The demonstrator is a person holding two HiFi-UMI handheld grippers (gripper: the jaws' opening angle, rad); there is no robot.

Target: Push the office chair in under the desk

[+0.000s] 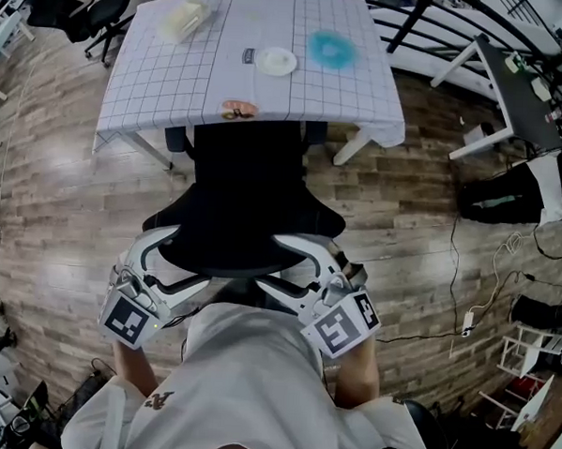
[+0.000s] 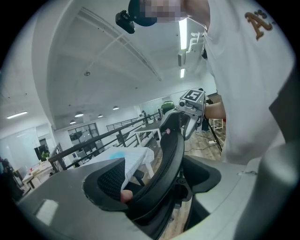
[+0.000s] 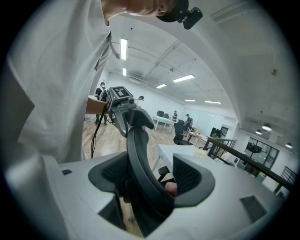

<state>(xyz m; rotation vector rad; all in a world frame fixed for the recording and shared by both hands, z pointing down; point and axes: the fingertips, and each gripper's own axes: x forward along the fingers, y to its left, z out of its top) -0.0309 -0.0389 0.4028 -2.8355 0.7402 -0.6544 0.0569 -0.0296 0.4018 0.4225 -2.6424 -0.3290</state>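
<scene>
From the head view, the black office chair (image 1: pixel 249 203) faces the desk (image 1: pixel 176 82). Its back is toward the person and its front is at the desk's near edge. The left gripper (image 1: pixel 171 260) and right gripper (image 1: pixel 302 267) are held low, close to the body, one at each end of the chair back's top. Wood floor (image 1: pixel 57 198) lies open on both sides.

In the left gripper view, the jaws pinch the chair back's rim.

In the right gripper view, the jaws pinch the rim too.

Office chair (image 1: pixel 249 208) just before desk (image 1: pixel 166 95)
</scene>
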